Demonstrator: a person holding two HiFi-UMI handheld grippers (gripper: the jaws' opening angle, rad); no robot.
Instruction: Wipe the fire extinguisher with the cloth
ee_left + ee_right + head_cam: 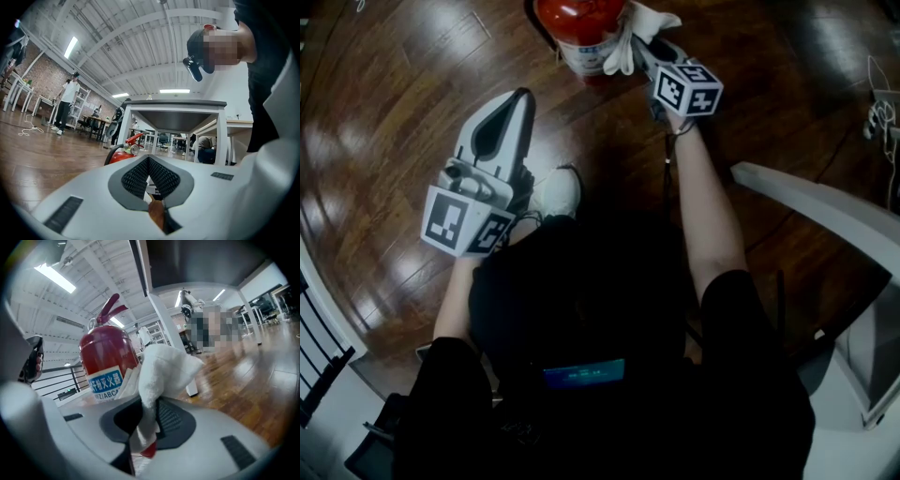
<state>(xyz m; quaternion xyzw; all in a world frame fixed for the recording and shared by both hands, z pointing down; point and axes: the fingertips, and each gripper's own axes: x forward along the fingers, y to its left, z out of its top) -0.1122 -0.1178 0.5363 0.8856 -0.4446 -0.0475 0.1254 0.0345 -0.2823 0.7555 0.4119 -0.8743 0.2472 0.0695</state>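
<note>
A red fire extinguisher (578, 28) with a white label stands on the wood floor at the top of the head view. My right gripper (639, 47) is shut on a white cloth (638, 30) that lies against the extinguisher's right side. In the right gripper view the cloth (161, 371) bunches up between the jaws beside the red extinguisher (104, 363). My left gripper (523, 97) is shut with nothing in it, held lower left and apart from the extinguisher. In the left gripper view the extinguisher (125, 153) shows just past the closed jaws.
A white table edge (825, 211) runs along the right. A white shoe (558, 191) rests on the floor beside my left gripper. Black railing (321, 347) stands at lower left. A white table (176, 115) and people stand farther off.
</note>
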